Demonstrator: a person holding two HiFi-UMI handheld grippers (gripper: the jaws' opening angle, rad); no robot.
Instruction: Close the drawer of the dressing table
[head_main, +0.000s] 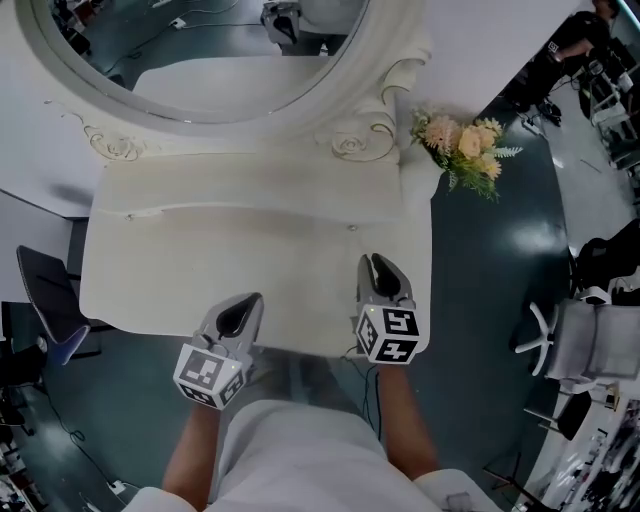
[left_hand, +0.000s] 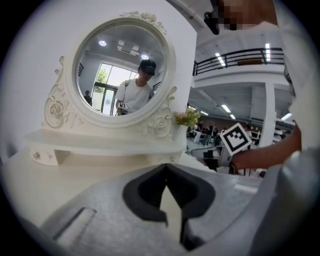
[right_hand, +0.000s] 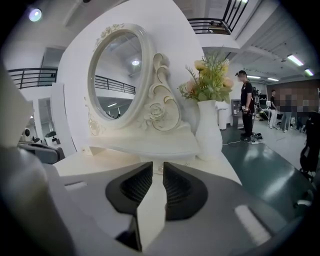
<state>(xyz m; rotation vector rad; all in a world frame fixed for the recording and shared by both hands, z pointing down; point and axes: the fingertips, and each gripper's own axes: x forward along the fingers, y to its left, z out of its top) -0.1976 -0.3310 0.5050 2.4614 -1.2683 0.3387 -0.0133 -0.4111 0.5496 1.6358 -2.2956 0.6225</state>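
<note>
The white dressing table (head_main: 250, 270) with its oval mirror (left_hand: 120, 70) fills the head view. Both grippers hover over its front edge. My left gripper (head_main: 240, 312) points at the tabletop, its jaw tips touching and empty (left_hand: 166, 166). My right gripper (head_main: 378, 268) is further in over the top, its jaws a narrow slit apart with nothing between them (right_hand: 158, 165). A pale strip (head_main: 300, 368) shows below the front edge between my arms; I cannot tell whether it is the drawer. Small knobs (left_hand: 35, 156) sit under the mirror shelf.
A white vase of peach flowers (right_hand: 209, 120) stands at the table's back right corner (head_main: 462, 145). A dark chair (head_main: 48, 300) is on the left and a white chair (head_main: 590, 345) on the right, on dark green floor. People stand far off to the right.
</note>
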